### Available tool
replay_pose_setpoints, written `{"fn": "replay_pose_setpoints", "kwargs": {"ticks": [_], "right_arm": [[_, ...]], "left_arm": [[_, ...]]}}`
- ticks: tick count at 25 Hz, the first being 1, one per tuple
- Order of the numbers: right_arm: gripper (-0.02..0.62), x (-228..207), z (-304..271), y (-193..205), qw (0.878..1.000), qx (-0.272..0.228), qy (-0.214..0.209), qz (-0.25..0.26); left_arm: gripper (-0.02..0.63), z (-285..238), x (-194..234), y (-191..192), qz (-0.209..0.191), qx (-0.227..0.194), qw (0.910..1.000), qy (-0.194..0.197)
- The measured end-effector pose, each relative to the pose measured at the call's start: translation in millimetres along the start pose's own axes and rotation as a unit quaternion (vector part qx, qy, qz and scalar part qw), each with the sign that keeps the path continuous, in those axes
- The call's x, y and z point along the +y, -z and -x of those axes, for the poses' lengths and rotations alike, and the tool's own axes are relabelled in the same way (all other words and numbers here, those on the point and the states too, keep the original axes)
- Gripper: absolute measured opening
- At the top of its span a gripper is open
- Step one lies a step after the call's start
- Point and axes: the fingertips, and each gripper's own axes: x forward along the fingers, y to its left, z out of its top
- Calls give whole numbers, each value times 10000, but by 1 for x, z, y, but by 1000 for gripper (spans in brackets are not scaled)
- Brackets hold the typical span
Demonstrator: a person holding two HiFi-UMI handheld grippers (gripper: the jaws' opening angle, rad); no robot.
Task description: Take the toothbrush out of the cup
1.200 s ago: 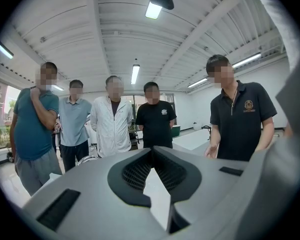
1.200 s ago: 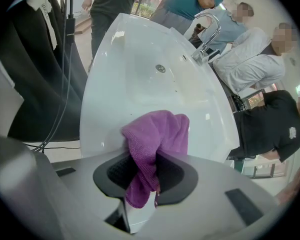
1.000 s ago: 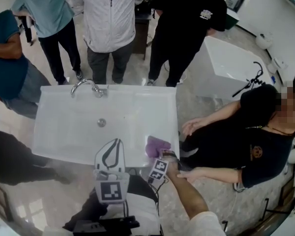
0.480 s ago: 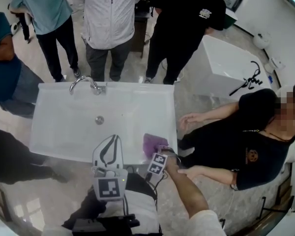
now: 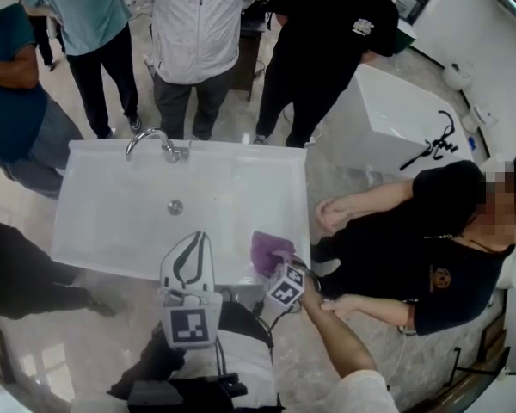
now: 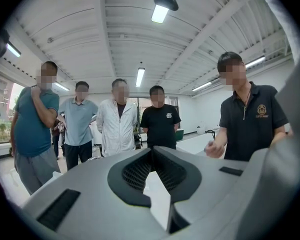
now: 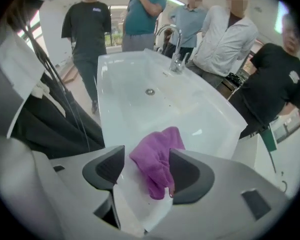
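Cloth (image 7: 157, 156) lies at sink (image 7: 140, 74) near right corner; your right hand-held gripper (image 7: 146, 169) jaws have just been opening, released around it; left hand-held gripper (image 6: 151, 151) clenched, empty.

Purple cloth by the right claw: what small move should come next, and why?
Probably lift the right claw clear. Its jaws have just been opening, and the purple cloth between them lies loose on the sink, no longer pinched.

Bright ceiling lamps (image 6: 160, 13); fisheye warp, dark blurred edges.
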Motion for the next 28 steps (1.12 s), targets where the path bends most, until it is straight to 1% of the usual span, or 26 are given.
{"fn": "replay_pose_setpoints", "kwargs": {"ticks": [1, 2, 3, 5, 6, 8, 10, 11, 12, 13, 15, 16, 17, 18, 19, 20, 21, 22, 23, 24, 25, 26, 27, 28], "right_arm": [[295, -2, 12, -11, 9989, -398, 47, -233], [295, -5, 25, -22, 9953, -829, 153, -476], [293, -11, 39, -33, 9888, -1265, 304, -725], [293, -27, 69, -55, 9701, -2041, 630, -1154], [291, -34, 83, -64, 9604, -2352, 767, -1284], [287, -48, 103, -75, 9440, -2806, 976, -1435], [263, -56, 114, -77, 9344, -2996, 1134, -1560], [257, -55, 115, -75, 9347, -2966, 1165, -1575], [253, -52, 110, -69, 9404, -2826, 1149, -1503], [253, -46, 100, -60, 9504, -2579, 1108, -1337], [253, -31, 76, -37, 9722, -1907, 1064, -843], [253, -25, 65, -25, 9799, -1570, 1084, -575], [253, -21, 57, -14, 9846, -1292, 1127, -353], [253, -19, 51, -4, 9865, -1112, 1177, -234], [253, -18, 50, 3, 9872, -1036, 1185, -260], [253, -18, 50, 7, 9875, -1035, 1095, -453], [253, -16, 48, 9, 9869, -1083, 886, -800], [253, -15, 45, 10, 9836, -1165, 601, -1239], [254, -15, 40, 10, 9773, -1267, 325, -1669], [253, -18, 35, 8, 9703, -1361, 136, -1994], [253, -23, 31, 7, 9659, -1425, 55, -2162], [243, -27, 29, 4, 9646, -1473, 44, -2187], [159, -29, 31, 0, 9648, -1536, 47, -2134], [50, -28, 37, -6, 9647, -1619, 19, -2079]], "left_arm": [[25, 1, 1, -1, 23, -7, 10000, -16], [25, 2, 2, -2, 38, -8, 10000, -24], [25, 3, 2, -3, 38, -5, 10000, -19], [25, 4, 3, -3, -6, 5, 10000, 4], [25, 4, 3, -3, -27, 8, 10000, 11], [25, 4, 2, -5, -34, 11, 10000, 18], [25, 3, -1, -7, -43, 0, 10000, 38], [25, 2, -2, -7, -39, -3, 10000, 52], [25, 2, -4, -7, -30, -2, 10000, 69], [25, 1, -6, -6, -27, 3, 10000, 87], [25, 1, -6, -5, -63, 13, 9999, 116], [25, 1, -6, -4, -87, 17, 9999, 125], [25, 1, -6, -4, -94, 23, 9999, 127], [25, 1, -6, -3, -83, 32, 9999, 123], [25, 1, -6, -2, -63, 44, 9999, 113], [25, 1, -5, -2, -41, 59, 9999, 101], [25, 1, -4, -1, -28, 80, 9999, 85], [25, 1, -3, 0, -24, 96, 9999, 68], [25, 0, -1, 0, -24, 102, 9999, 51], [25, -1, -1, 1, -23, 100, 9999, 38], [25, -2, 0, 1, -19, 99, 9999, 30], [25, -3, 0, 2, -17, 100, 9999, 23], [25, -4, 0, 3, -20, 106, 9999, 10], [25, -4, 1, 4, -21, 119, 9999, -8]]}}
